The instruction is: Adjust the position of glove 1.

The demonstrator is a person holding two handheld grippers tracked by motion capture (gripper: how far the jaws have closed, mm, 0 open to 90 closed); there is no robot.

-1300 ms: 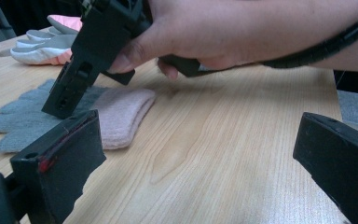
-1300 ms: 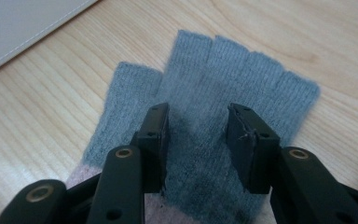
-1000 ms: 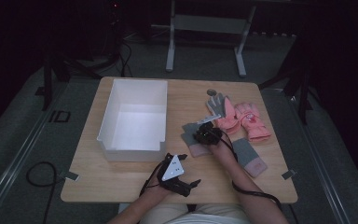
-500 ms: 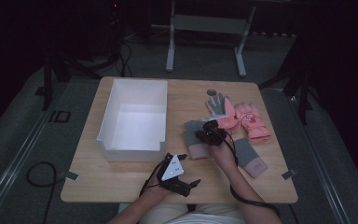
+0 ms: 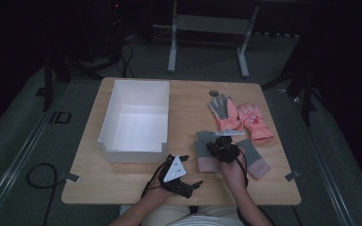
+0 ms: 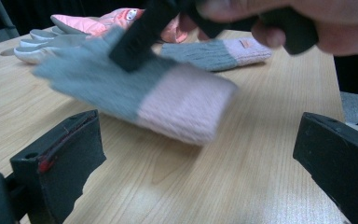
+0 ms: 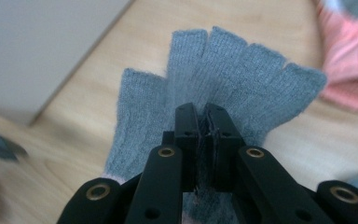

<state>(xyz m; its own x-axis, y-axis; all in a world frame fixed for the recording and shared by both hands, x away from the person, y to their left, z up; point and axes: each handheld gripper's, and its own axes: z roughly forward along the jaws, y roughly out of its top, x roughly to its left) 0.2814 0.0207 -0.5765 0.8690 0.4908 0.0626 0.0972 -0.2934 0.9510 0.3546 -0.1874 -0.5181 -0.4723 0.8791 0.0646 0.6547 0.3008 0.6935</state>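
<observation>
Carried toward the white bin [image 5: 134,120] since a second ago, grey-and-pink knit glove [image 5: 206,153] pinched in just-closed right gripper [image 5: 222,149] jaws; next, lift over bin wall; left gripper [image 5: 188,184] jaws wide open, empty.

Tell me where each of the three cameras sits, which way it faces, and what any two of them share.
High view: above the person's side, facing forward and down on the table; forearms, left gripper and right gripper show.
Left gripper view: rides the left gripper, facing level across the table at the grey glove; own open jaws frame it, the right hand above.
Right gripper view: rides the right gripper, looking down its jaws shut on the grey glove.
Shared: the grey glove and pink gloves.
</observation>
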